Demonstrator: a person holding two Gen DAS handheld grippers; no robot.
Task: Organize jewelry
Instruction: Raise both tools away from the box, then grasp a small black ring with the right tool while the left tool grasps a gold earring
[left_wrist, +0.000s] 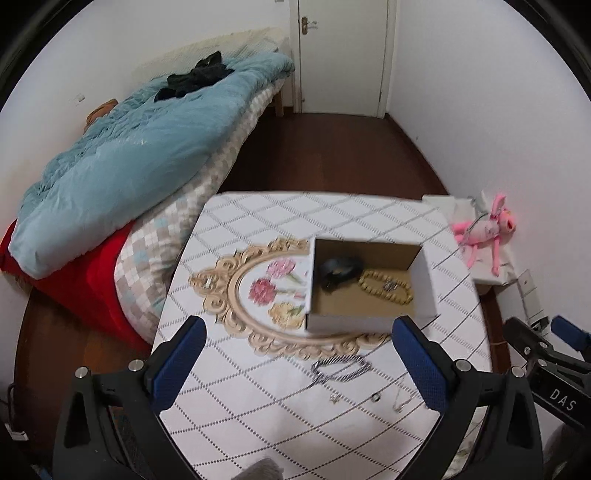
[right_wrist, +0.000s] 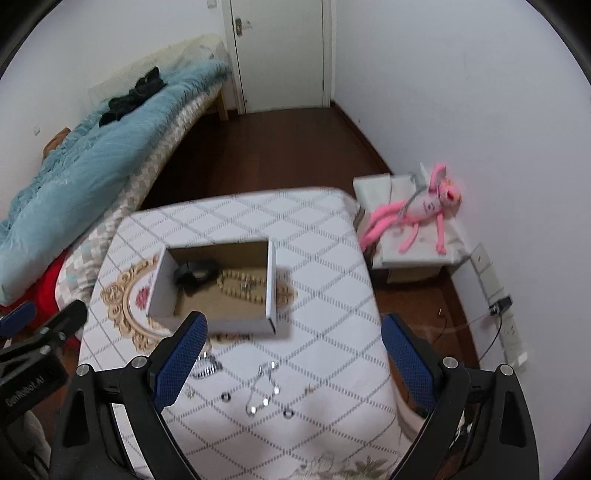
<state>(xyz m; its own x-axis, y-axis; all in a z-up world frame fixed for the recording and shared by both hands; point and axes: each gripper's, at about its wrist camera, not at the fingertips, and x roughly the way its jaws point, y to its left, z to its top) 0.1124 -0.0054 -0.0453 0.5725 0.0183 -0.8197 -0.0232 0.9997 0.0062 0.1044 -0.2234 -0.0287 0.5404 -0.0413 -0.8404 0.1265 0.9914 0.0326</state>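
An open white cardboard box stands on the small table with the diamond-pattern cloth. Inside lie a black band and a beige bead bracelet. In front of the box, on the cloth, lie a silver chain bracelet, a thin necklace, small rings and an earring. My left gripper hovers open above the near jewelry, holding nothing. My right gripper is open too, above the necklace, also without a load.
A bed with a blue quilt flanks the table on the left. A pink plush toy lies on a white box by the right wall. A power strip lies along that wall. Dark wood floor leads to a white door.
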